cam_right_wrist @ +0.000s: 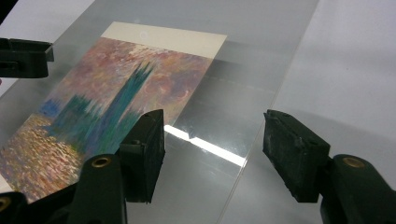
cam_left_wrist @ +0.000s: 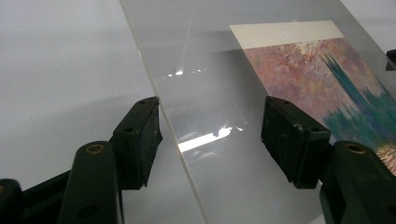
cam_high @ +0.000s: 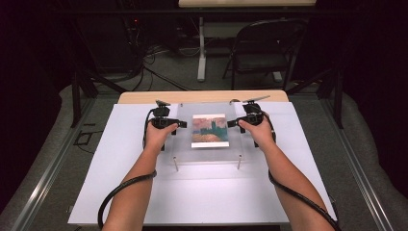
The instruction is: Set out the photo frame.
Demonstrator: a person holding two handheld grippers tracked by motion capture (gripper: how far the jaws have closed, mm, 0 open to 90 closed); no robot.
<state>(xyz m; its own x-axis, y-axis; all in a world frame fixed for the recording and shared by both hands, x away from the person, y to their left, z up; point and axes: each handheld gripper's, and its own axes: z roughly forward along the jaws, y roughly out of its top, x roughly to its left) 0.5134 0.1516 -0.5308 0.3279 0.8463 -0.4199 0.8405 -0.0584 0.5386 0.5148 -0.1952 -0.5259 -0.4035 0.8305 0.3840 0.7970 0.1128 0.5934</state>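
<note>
A clear, flat acrylic sheet stands on short metal legs above the white table cover. It holds nothing like a container does, but a rectangular painted print in pink, orange and blue-green with a cream border lies at its middle; I cannot tell whether the print lies under the sheet or on it.

The left gripper is at the left edge of the sheet and the right gripper is at the right edge, each held in a hand. In the left gripper view, the black jaws of the left gripper stand wide apart, with the sheet's edge between them, and the pads do not press on it. In the right gripper view, the right gripper is the same: wide open, the edge between the jaws, nothing gripped.

A black cable trails from each gripper along the forearm. Behind the table, on the grey floor, a black folding chair and the white leg of another table stand well apart from the work. Nothing lies between the grippers and the sheet. I can read no writing or brand on the print.
</note>
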